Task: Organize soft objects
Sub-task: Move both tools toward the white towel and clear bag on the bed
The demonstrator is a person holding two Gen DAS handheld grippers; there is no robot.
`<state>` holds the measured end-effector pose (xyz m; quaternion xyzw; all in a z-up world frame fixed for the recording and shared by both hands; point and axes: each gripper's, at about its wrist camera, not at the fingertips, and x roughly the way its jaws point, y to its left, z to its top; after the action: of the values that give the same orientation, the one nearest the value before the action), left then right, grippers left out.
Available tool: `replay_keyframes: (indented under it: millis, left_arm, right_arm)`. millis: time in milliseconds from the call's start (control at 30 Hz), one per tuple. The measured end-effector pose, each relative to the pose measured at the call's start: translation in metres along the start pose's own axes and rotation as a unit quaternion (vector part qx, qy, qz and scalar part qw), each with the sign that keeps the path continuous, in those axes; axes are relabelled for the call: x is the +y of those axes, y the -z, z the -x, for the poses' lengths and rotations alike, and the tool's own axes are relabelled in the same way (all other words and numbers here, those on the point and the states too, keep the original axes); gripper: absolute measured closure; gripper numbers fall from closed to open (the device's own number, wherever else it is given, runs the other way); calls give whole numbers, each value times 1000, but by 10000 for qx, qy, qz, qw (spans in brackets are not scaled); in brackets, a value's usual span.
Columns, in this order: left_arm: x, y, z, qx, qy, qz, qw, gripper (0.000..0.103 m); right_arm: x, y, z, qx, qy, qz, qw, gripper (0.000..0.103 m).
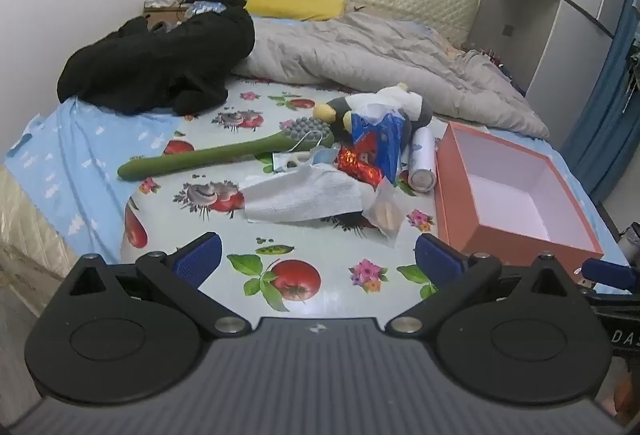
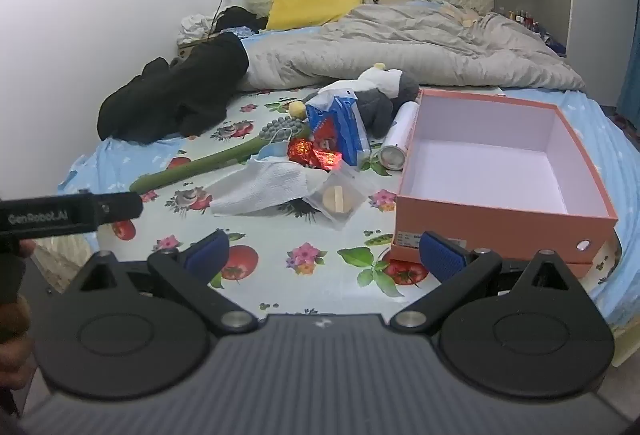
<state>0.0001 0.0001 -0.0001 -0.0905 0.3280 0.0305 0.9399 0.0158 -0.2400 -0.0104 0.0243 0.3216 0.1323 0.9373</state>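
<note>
The soft things I am to sort lie in one loose heap on the fruit-printed plastic sheet [image 1: 304, 299] covering the near end of the bed: a grey-and-white plush toy with a yellow beak [image 1: 384, 107] at the back, a blue plastic tissue pack [image 1: 380, 139] leaning on it, a crumpled red foil wrapper [image 1: 358, 165] and a white paper towel [image 1: 304, 195] spread in front. A long green massage brush with grey nubs [image 1: 224, 155] and a white cylindrical can [image 1: 422, 159] lie at the heap's edges. Just right of the heap stands the open salmon-pink cardboard box [image 2: 500, 223], empty, lid-less and mouth up, which I judge is put there to receive them.

My left gripper [image 1: 318, 259] and right gripper [image 2: 326, 255] both hang above the sheet's near edge, jaws spread wide with nothing between them, tilted down toward the heap. I read that as a ready stance before the first pick; nothing is in the box yet.
</note>
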Motion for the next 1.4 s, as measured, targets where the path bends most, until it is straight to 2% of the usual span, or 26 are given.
replay_keyframes:
  millis: [200,400,600,933,1400]
  left_arm:
    - [-5,2,-4,-61,-16,-72,10000,0]
    - [-8,0,11,-87,36,-4,10000,0]
    - [-5,4,-1,-35,186,4,9998,0]
    - [-2,12,-18,119,183,17,9998,0]
    - [6,15,-20,139,138,15,9998,0]
  right_arm:
    - [0,4,-3,71,47,22,10000,0]
    - [0,14,2,-164,31,15,9999,0]
    - [-9,17,6,-196,7,11,9998,0]
    - [-13,20,-3,-91,3,-120,9999,0]
    - [-4,23,-8,-4,-80,-19,10000,0]
